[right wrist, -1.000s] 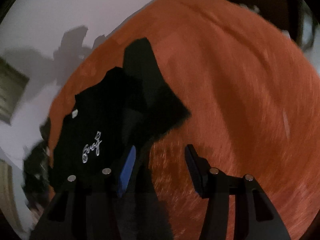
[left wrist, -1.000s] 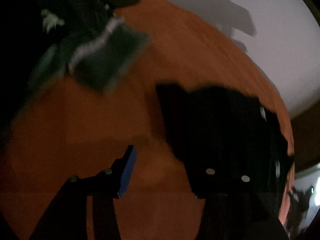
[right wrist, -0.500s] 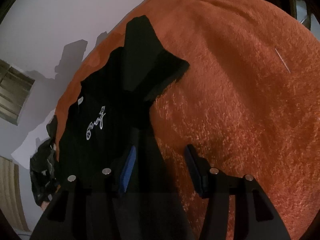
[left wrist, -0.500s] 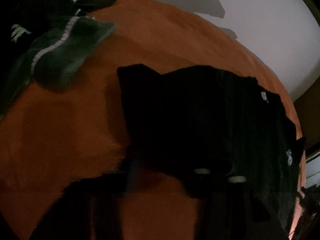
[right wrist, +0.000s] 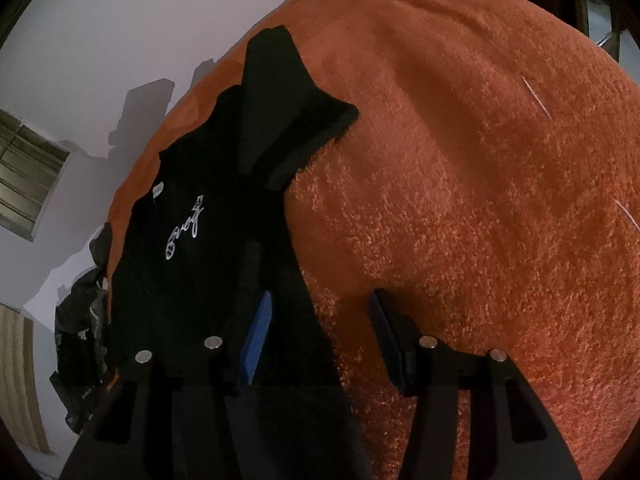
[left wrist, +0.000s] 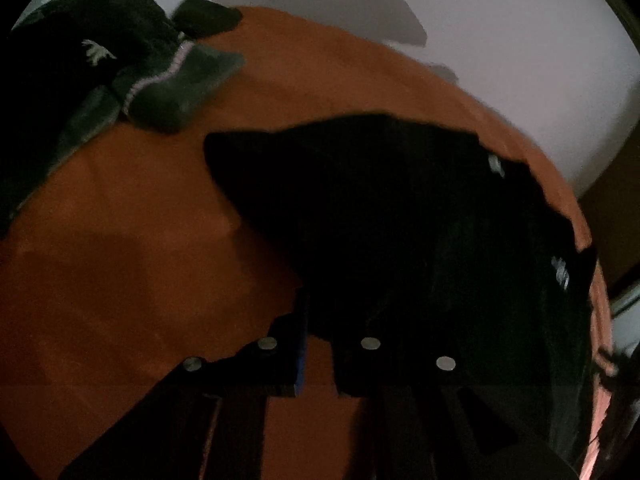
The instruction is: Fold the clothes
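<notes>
Your left gripper (left wrist: 318, 344) had its jaws well apart a second ago; they closed hard, have just eased open a touch, and now stand narrowly apart with a fold of the black T-shirt (left wrist: 420, 220) coming down between them, apparently pinched, though the dark cloth hides the pads. Since that earlier frame the shirt's edge has lifted and its near corner has been drawn across the blanket toward you, so more black fabric fills the left view.

Your right gripper (right wrist: 316, 340) has kept its jaws apart throughout. Its blue pad (right wrist: 256, 344) sits at the shirt's near edge, a strip of cloth running back between the fingers, but nothing is squeezed there.

The shirt lies on a shaggy orange blanket (right wrist: 480, 200), spread flat with one sleeve folded up toward the far edge. Behind it stands a pale wall (left wrist: 500, 20) carrying grey shadows.

Only the right view shows the white script logo (right wrist: 186, 232) on the shirt's chest, a louvred window (right wrist: 28, 180) at left and a crumpled dark bundle (right wrist: 80, 340) off the blanket's edge. Only the left view shows the heap of dark clothes (left wrist: 100, 68), a grey-green garment with a pale stripe on top, at the blanket's far left corner, well apart from the shirt.
</notes>
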Demonstrator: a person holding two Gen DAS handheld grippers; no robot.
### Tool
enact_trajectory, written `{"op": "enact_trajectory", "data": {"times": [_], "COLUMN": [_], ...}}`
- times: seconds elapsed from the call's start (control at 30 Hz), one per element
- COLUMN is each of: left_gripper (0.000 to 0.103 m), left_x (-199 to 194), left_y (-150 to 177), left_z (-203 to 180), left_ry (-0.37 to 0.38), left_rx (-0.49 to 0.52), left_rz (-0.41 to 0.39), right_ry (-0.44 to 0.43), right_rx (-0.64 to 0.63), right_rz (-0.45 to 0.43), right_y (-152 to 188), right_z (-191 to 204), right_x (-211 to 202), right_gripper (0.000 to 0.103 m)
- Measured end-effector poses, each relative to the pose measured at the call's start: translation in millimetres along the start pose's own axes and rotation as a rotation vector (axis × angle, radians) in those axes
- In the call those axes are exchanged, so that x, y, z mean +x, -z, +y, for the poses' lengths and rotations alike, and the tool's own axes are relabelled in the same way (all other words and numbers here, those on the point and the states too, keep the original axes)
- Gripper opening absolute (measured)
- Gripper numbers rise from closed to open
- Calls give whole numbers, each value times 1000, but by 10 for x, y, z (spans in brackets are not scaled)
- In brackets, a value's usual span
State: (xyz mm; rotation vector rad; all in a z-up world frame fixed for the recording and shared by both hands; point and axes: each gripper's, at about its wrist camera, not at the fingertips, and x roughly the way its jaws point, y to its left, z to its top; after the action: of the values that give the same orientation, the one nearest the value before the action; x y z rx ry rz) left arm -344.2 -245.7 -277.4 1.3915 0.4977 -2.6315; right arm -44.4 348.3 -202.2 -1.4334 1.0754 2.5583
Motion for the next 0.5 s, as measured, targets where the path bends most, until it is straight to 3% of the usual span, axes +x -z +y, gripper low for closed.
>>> {"op": "enact_trajectory", "data": {"times": [0.03, 0.1, 0.2, 0.3, 0.5], "left_gripper": [15, 32, 54, 57, 58], "left_x": [41, 55, -37, -45, 220], "left_y": [-23, -73, -161, -313, -652], "left_z": [34, 137, 290, 425, 589], "left_ry": [-4, 28, 82, 93, 91], "left_rx": [-14, -74, -154, -193, -245], "left_rz": [26, 52, 19, 4, 51], "right_ry": [-3, -10, -21, -33, -95], "right_rx": [0, -1, -4, 16, 150], "right_rz": [-1, -4, -13, -45, -90], "right_y": [-18, -53, -114, -272, -593], "right_z": [3, 9, 15, -46, -211], "right_x": [-1, -2, -12, -31, 113], "right_gripper": [51, 51, 51, 51, 51]}}
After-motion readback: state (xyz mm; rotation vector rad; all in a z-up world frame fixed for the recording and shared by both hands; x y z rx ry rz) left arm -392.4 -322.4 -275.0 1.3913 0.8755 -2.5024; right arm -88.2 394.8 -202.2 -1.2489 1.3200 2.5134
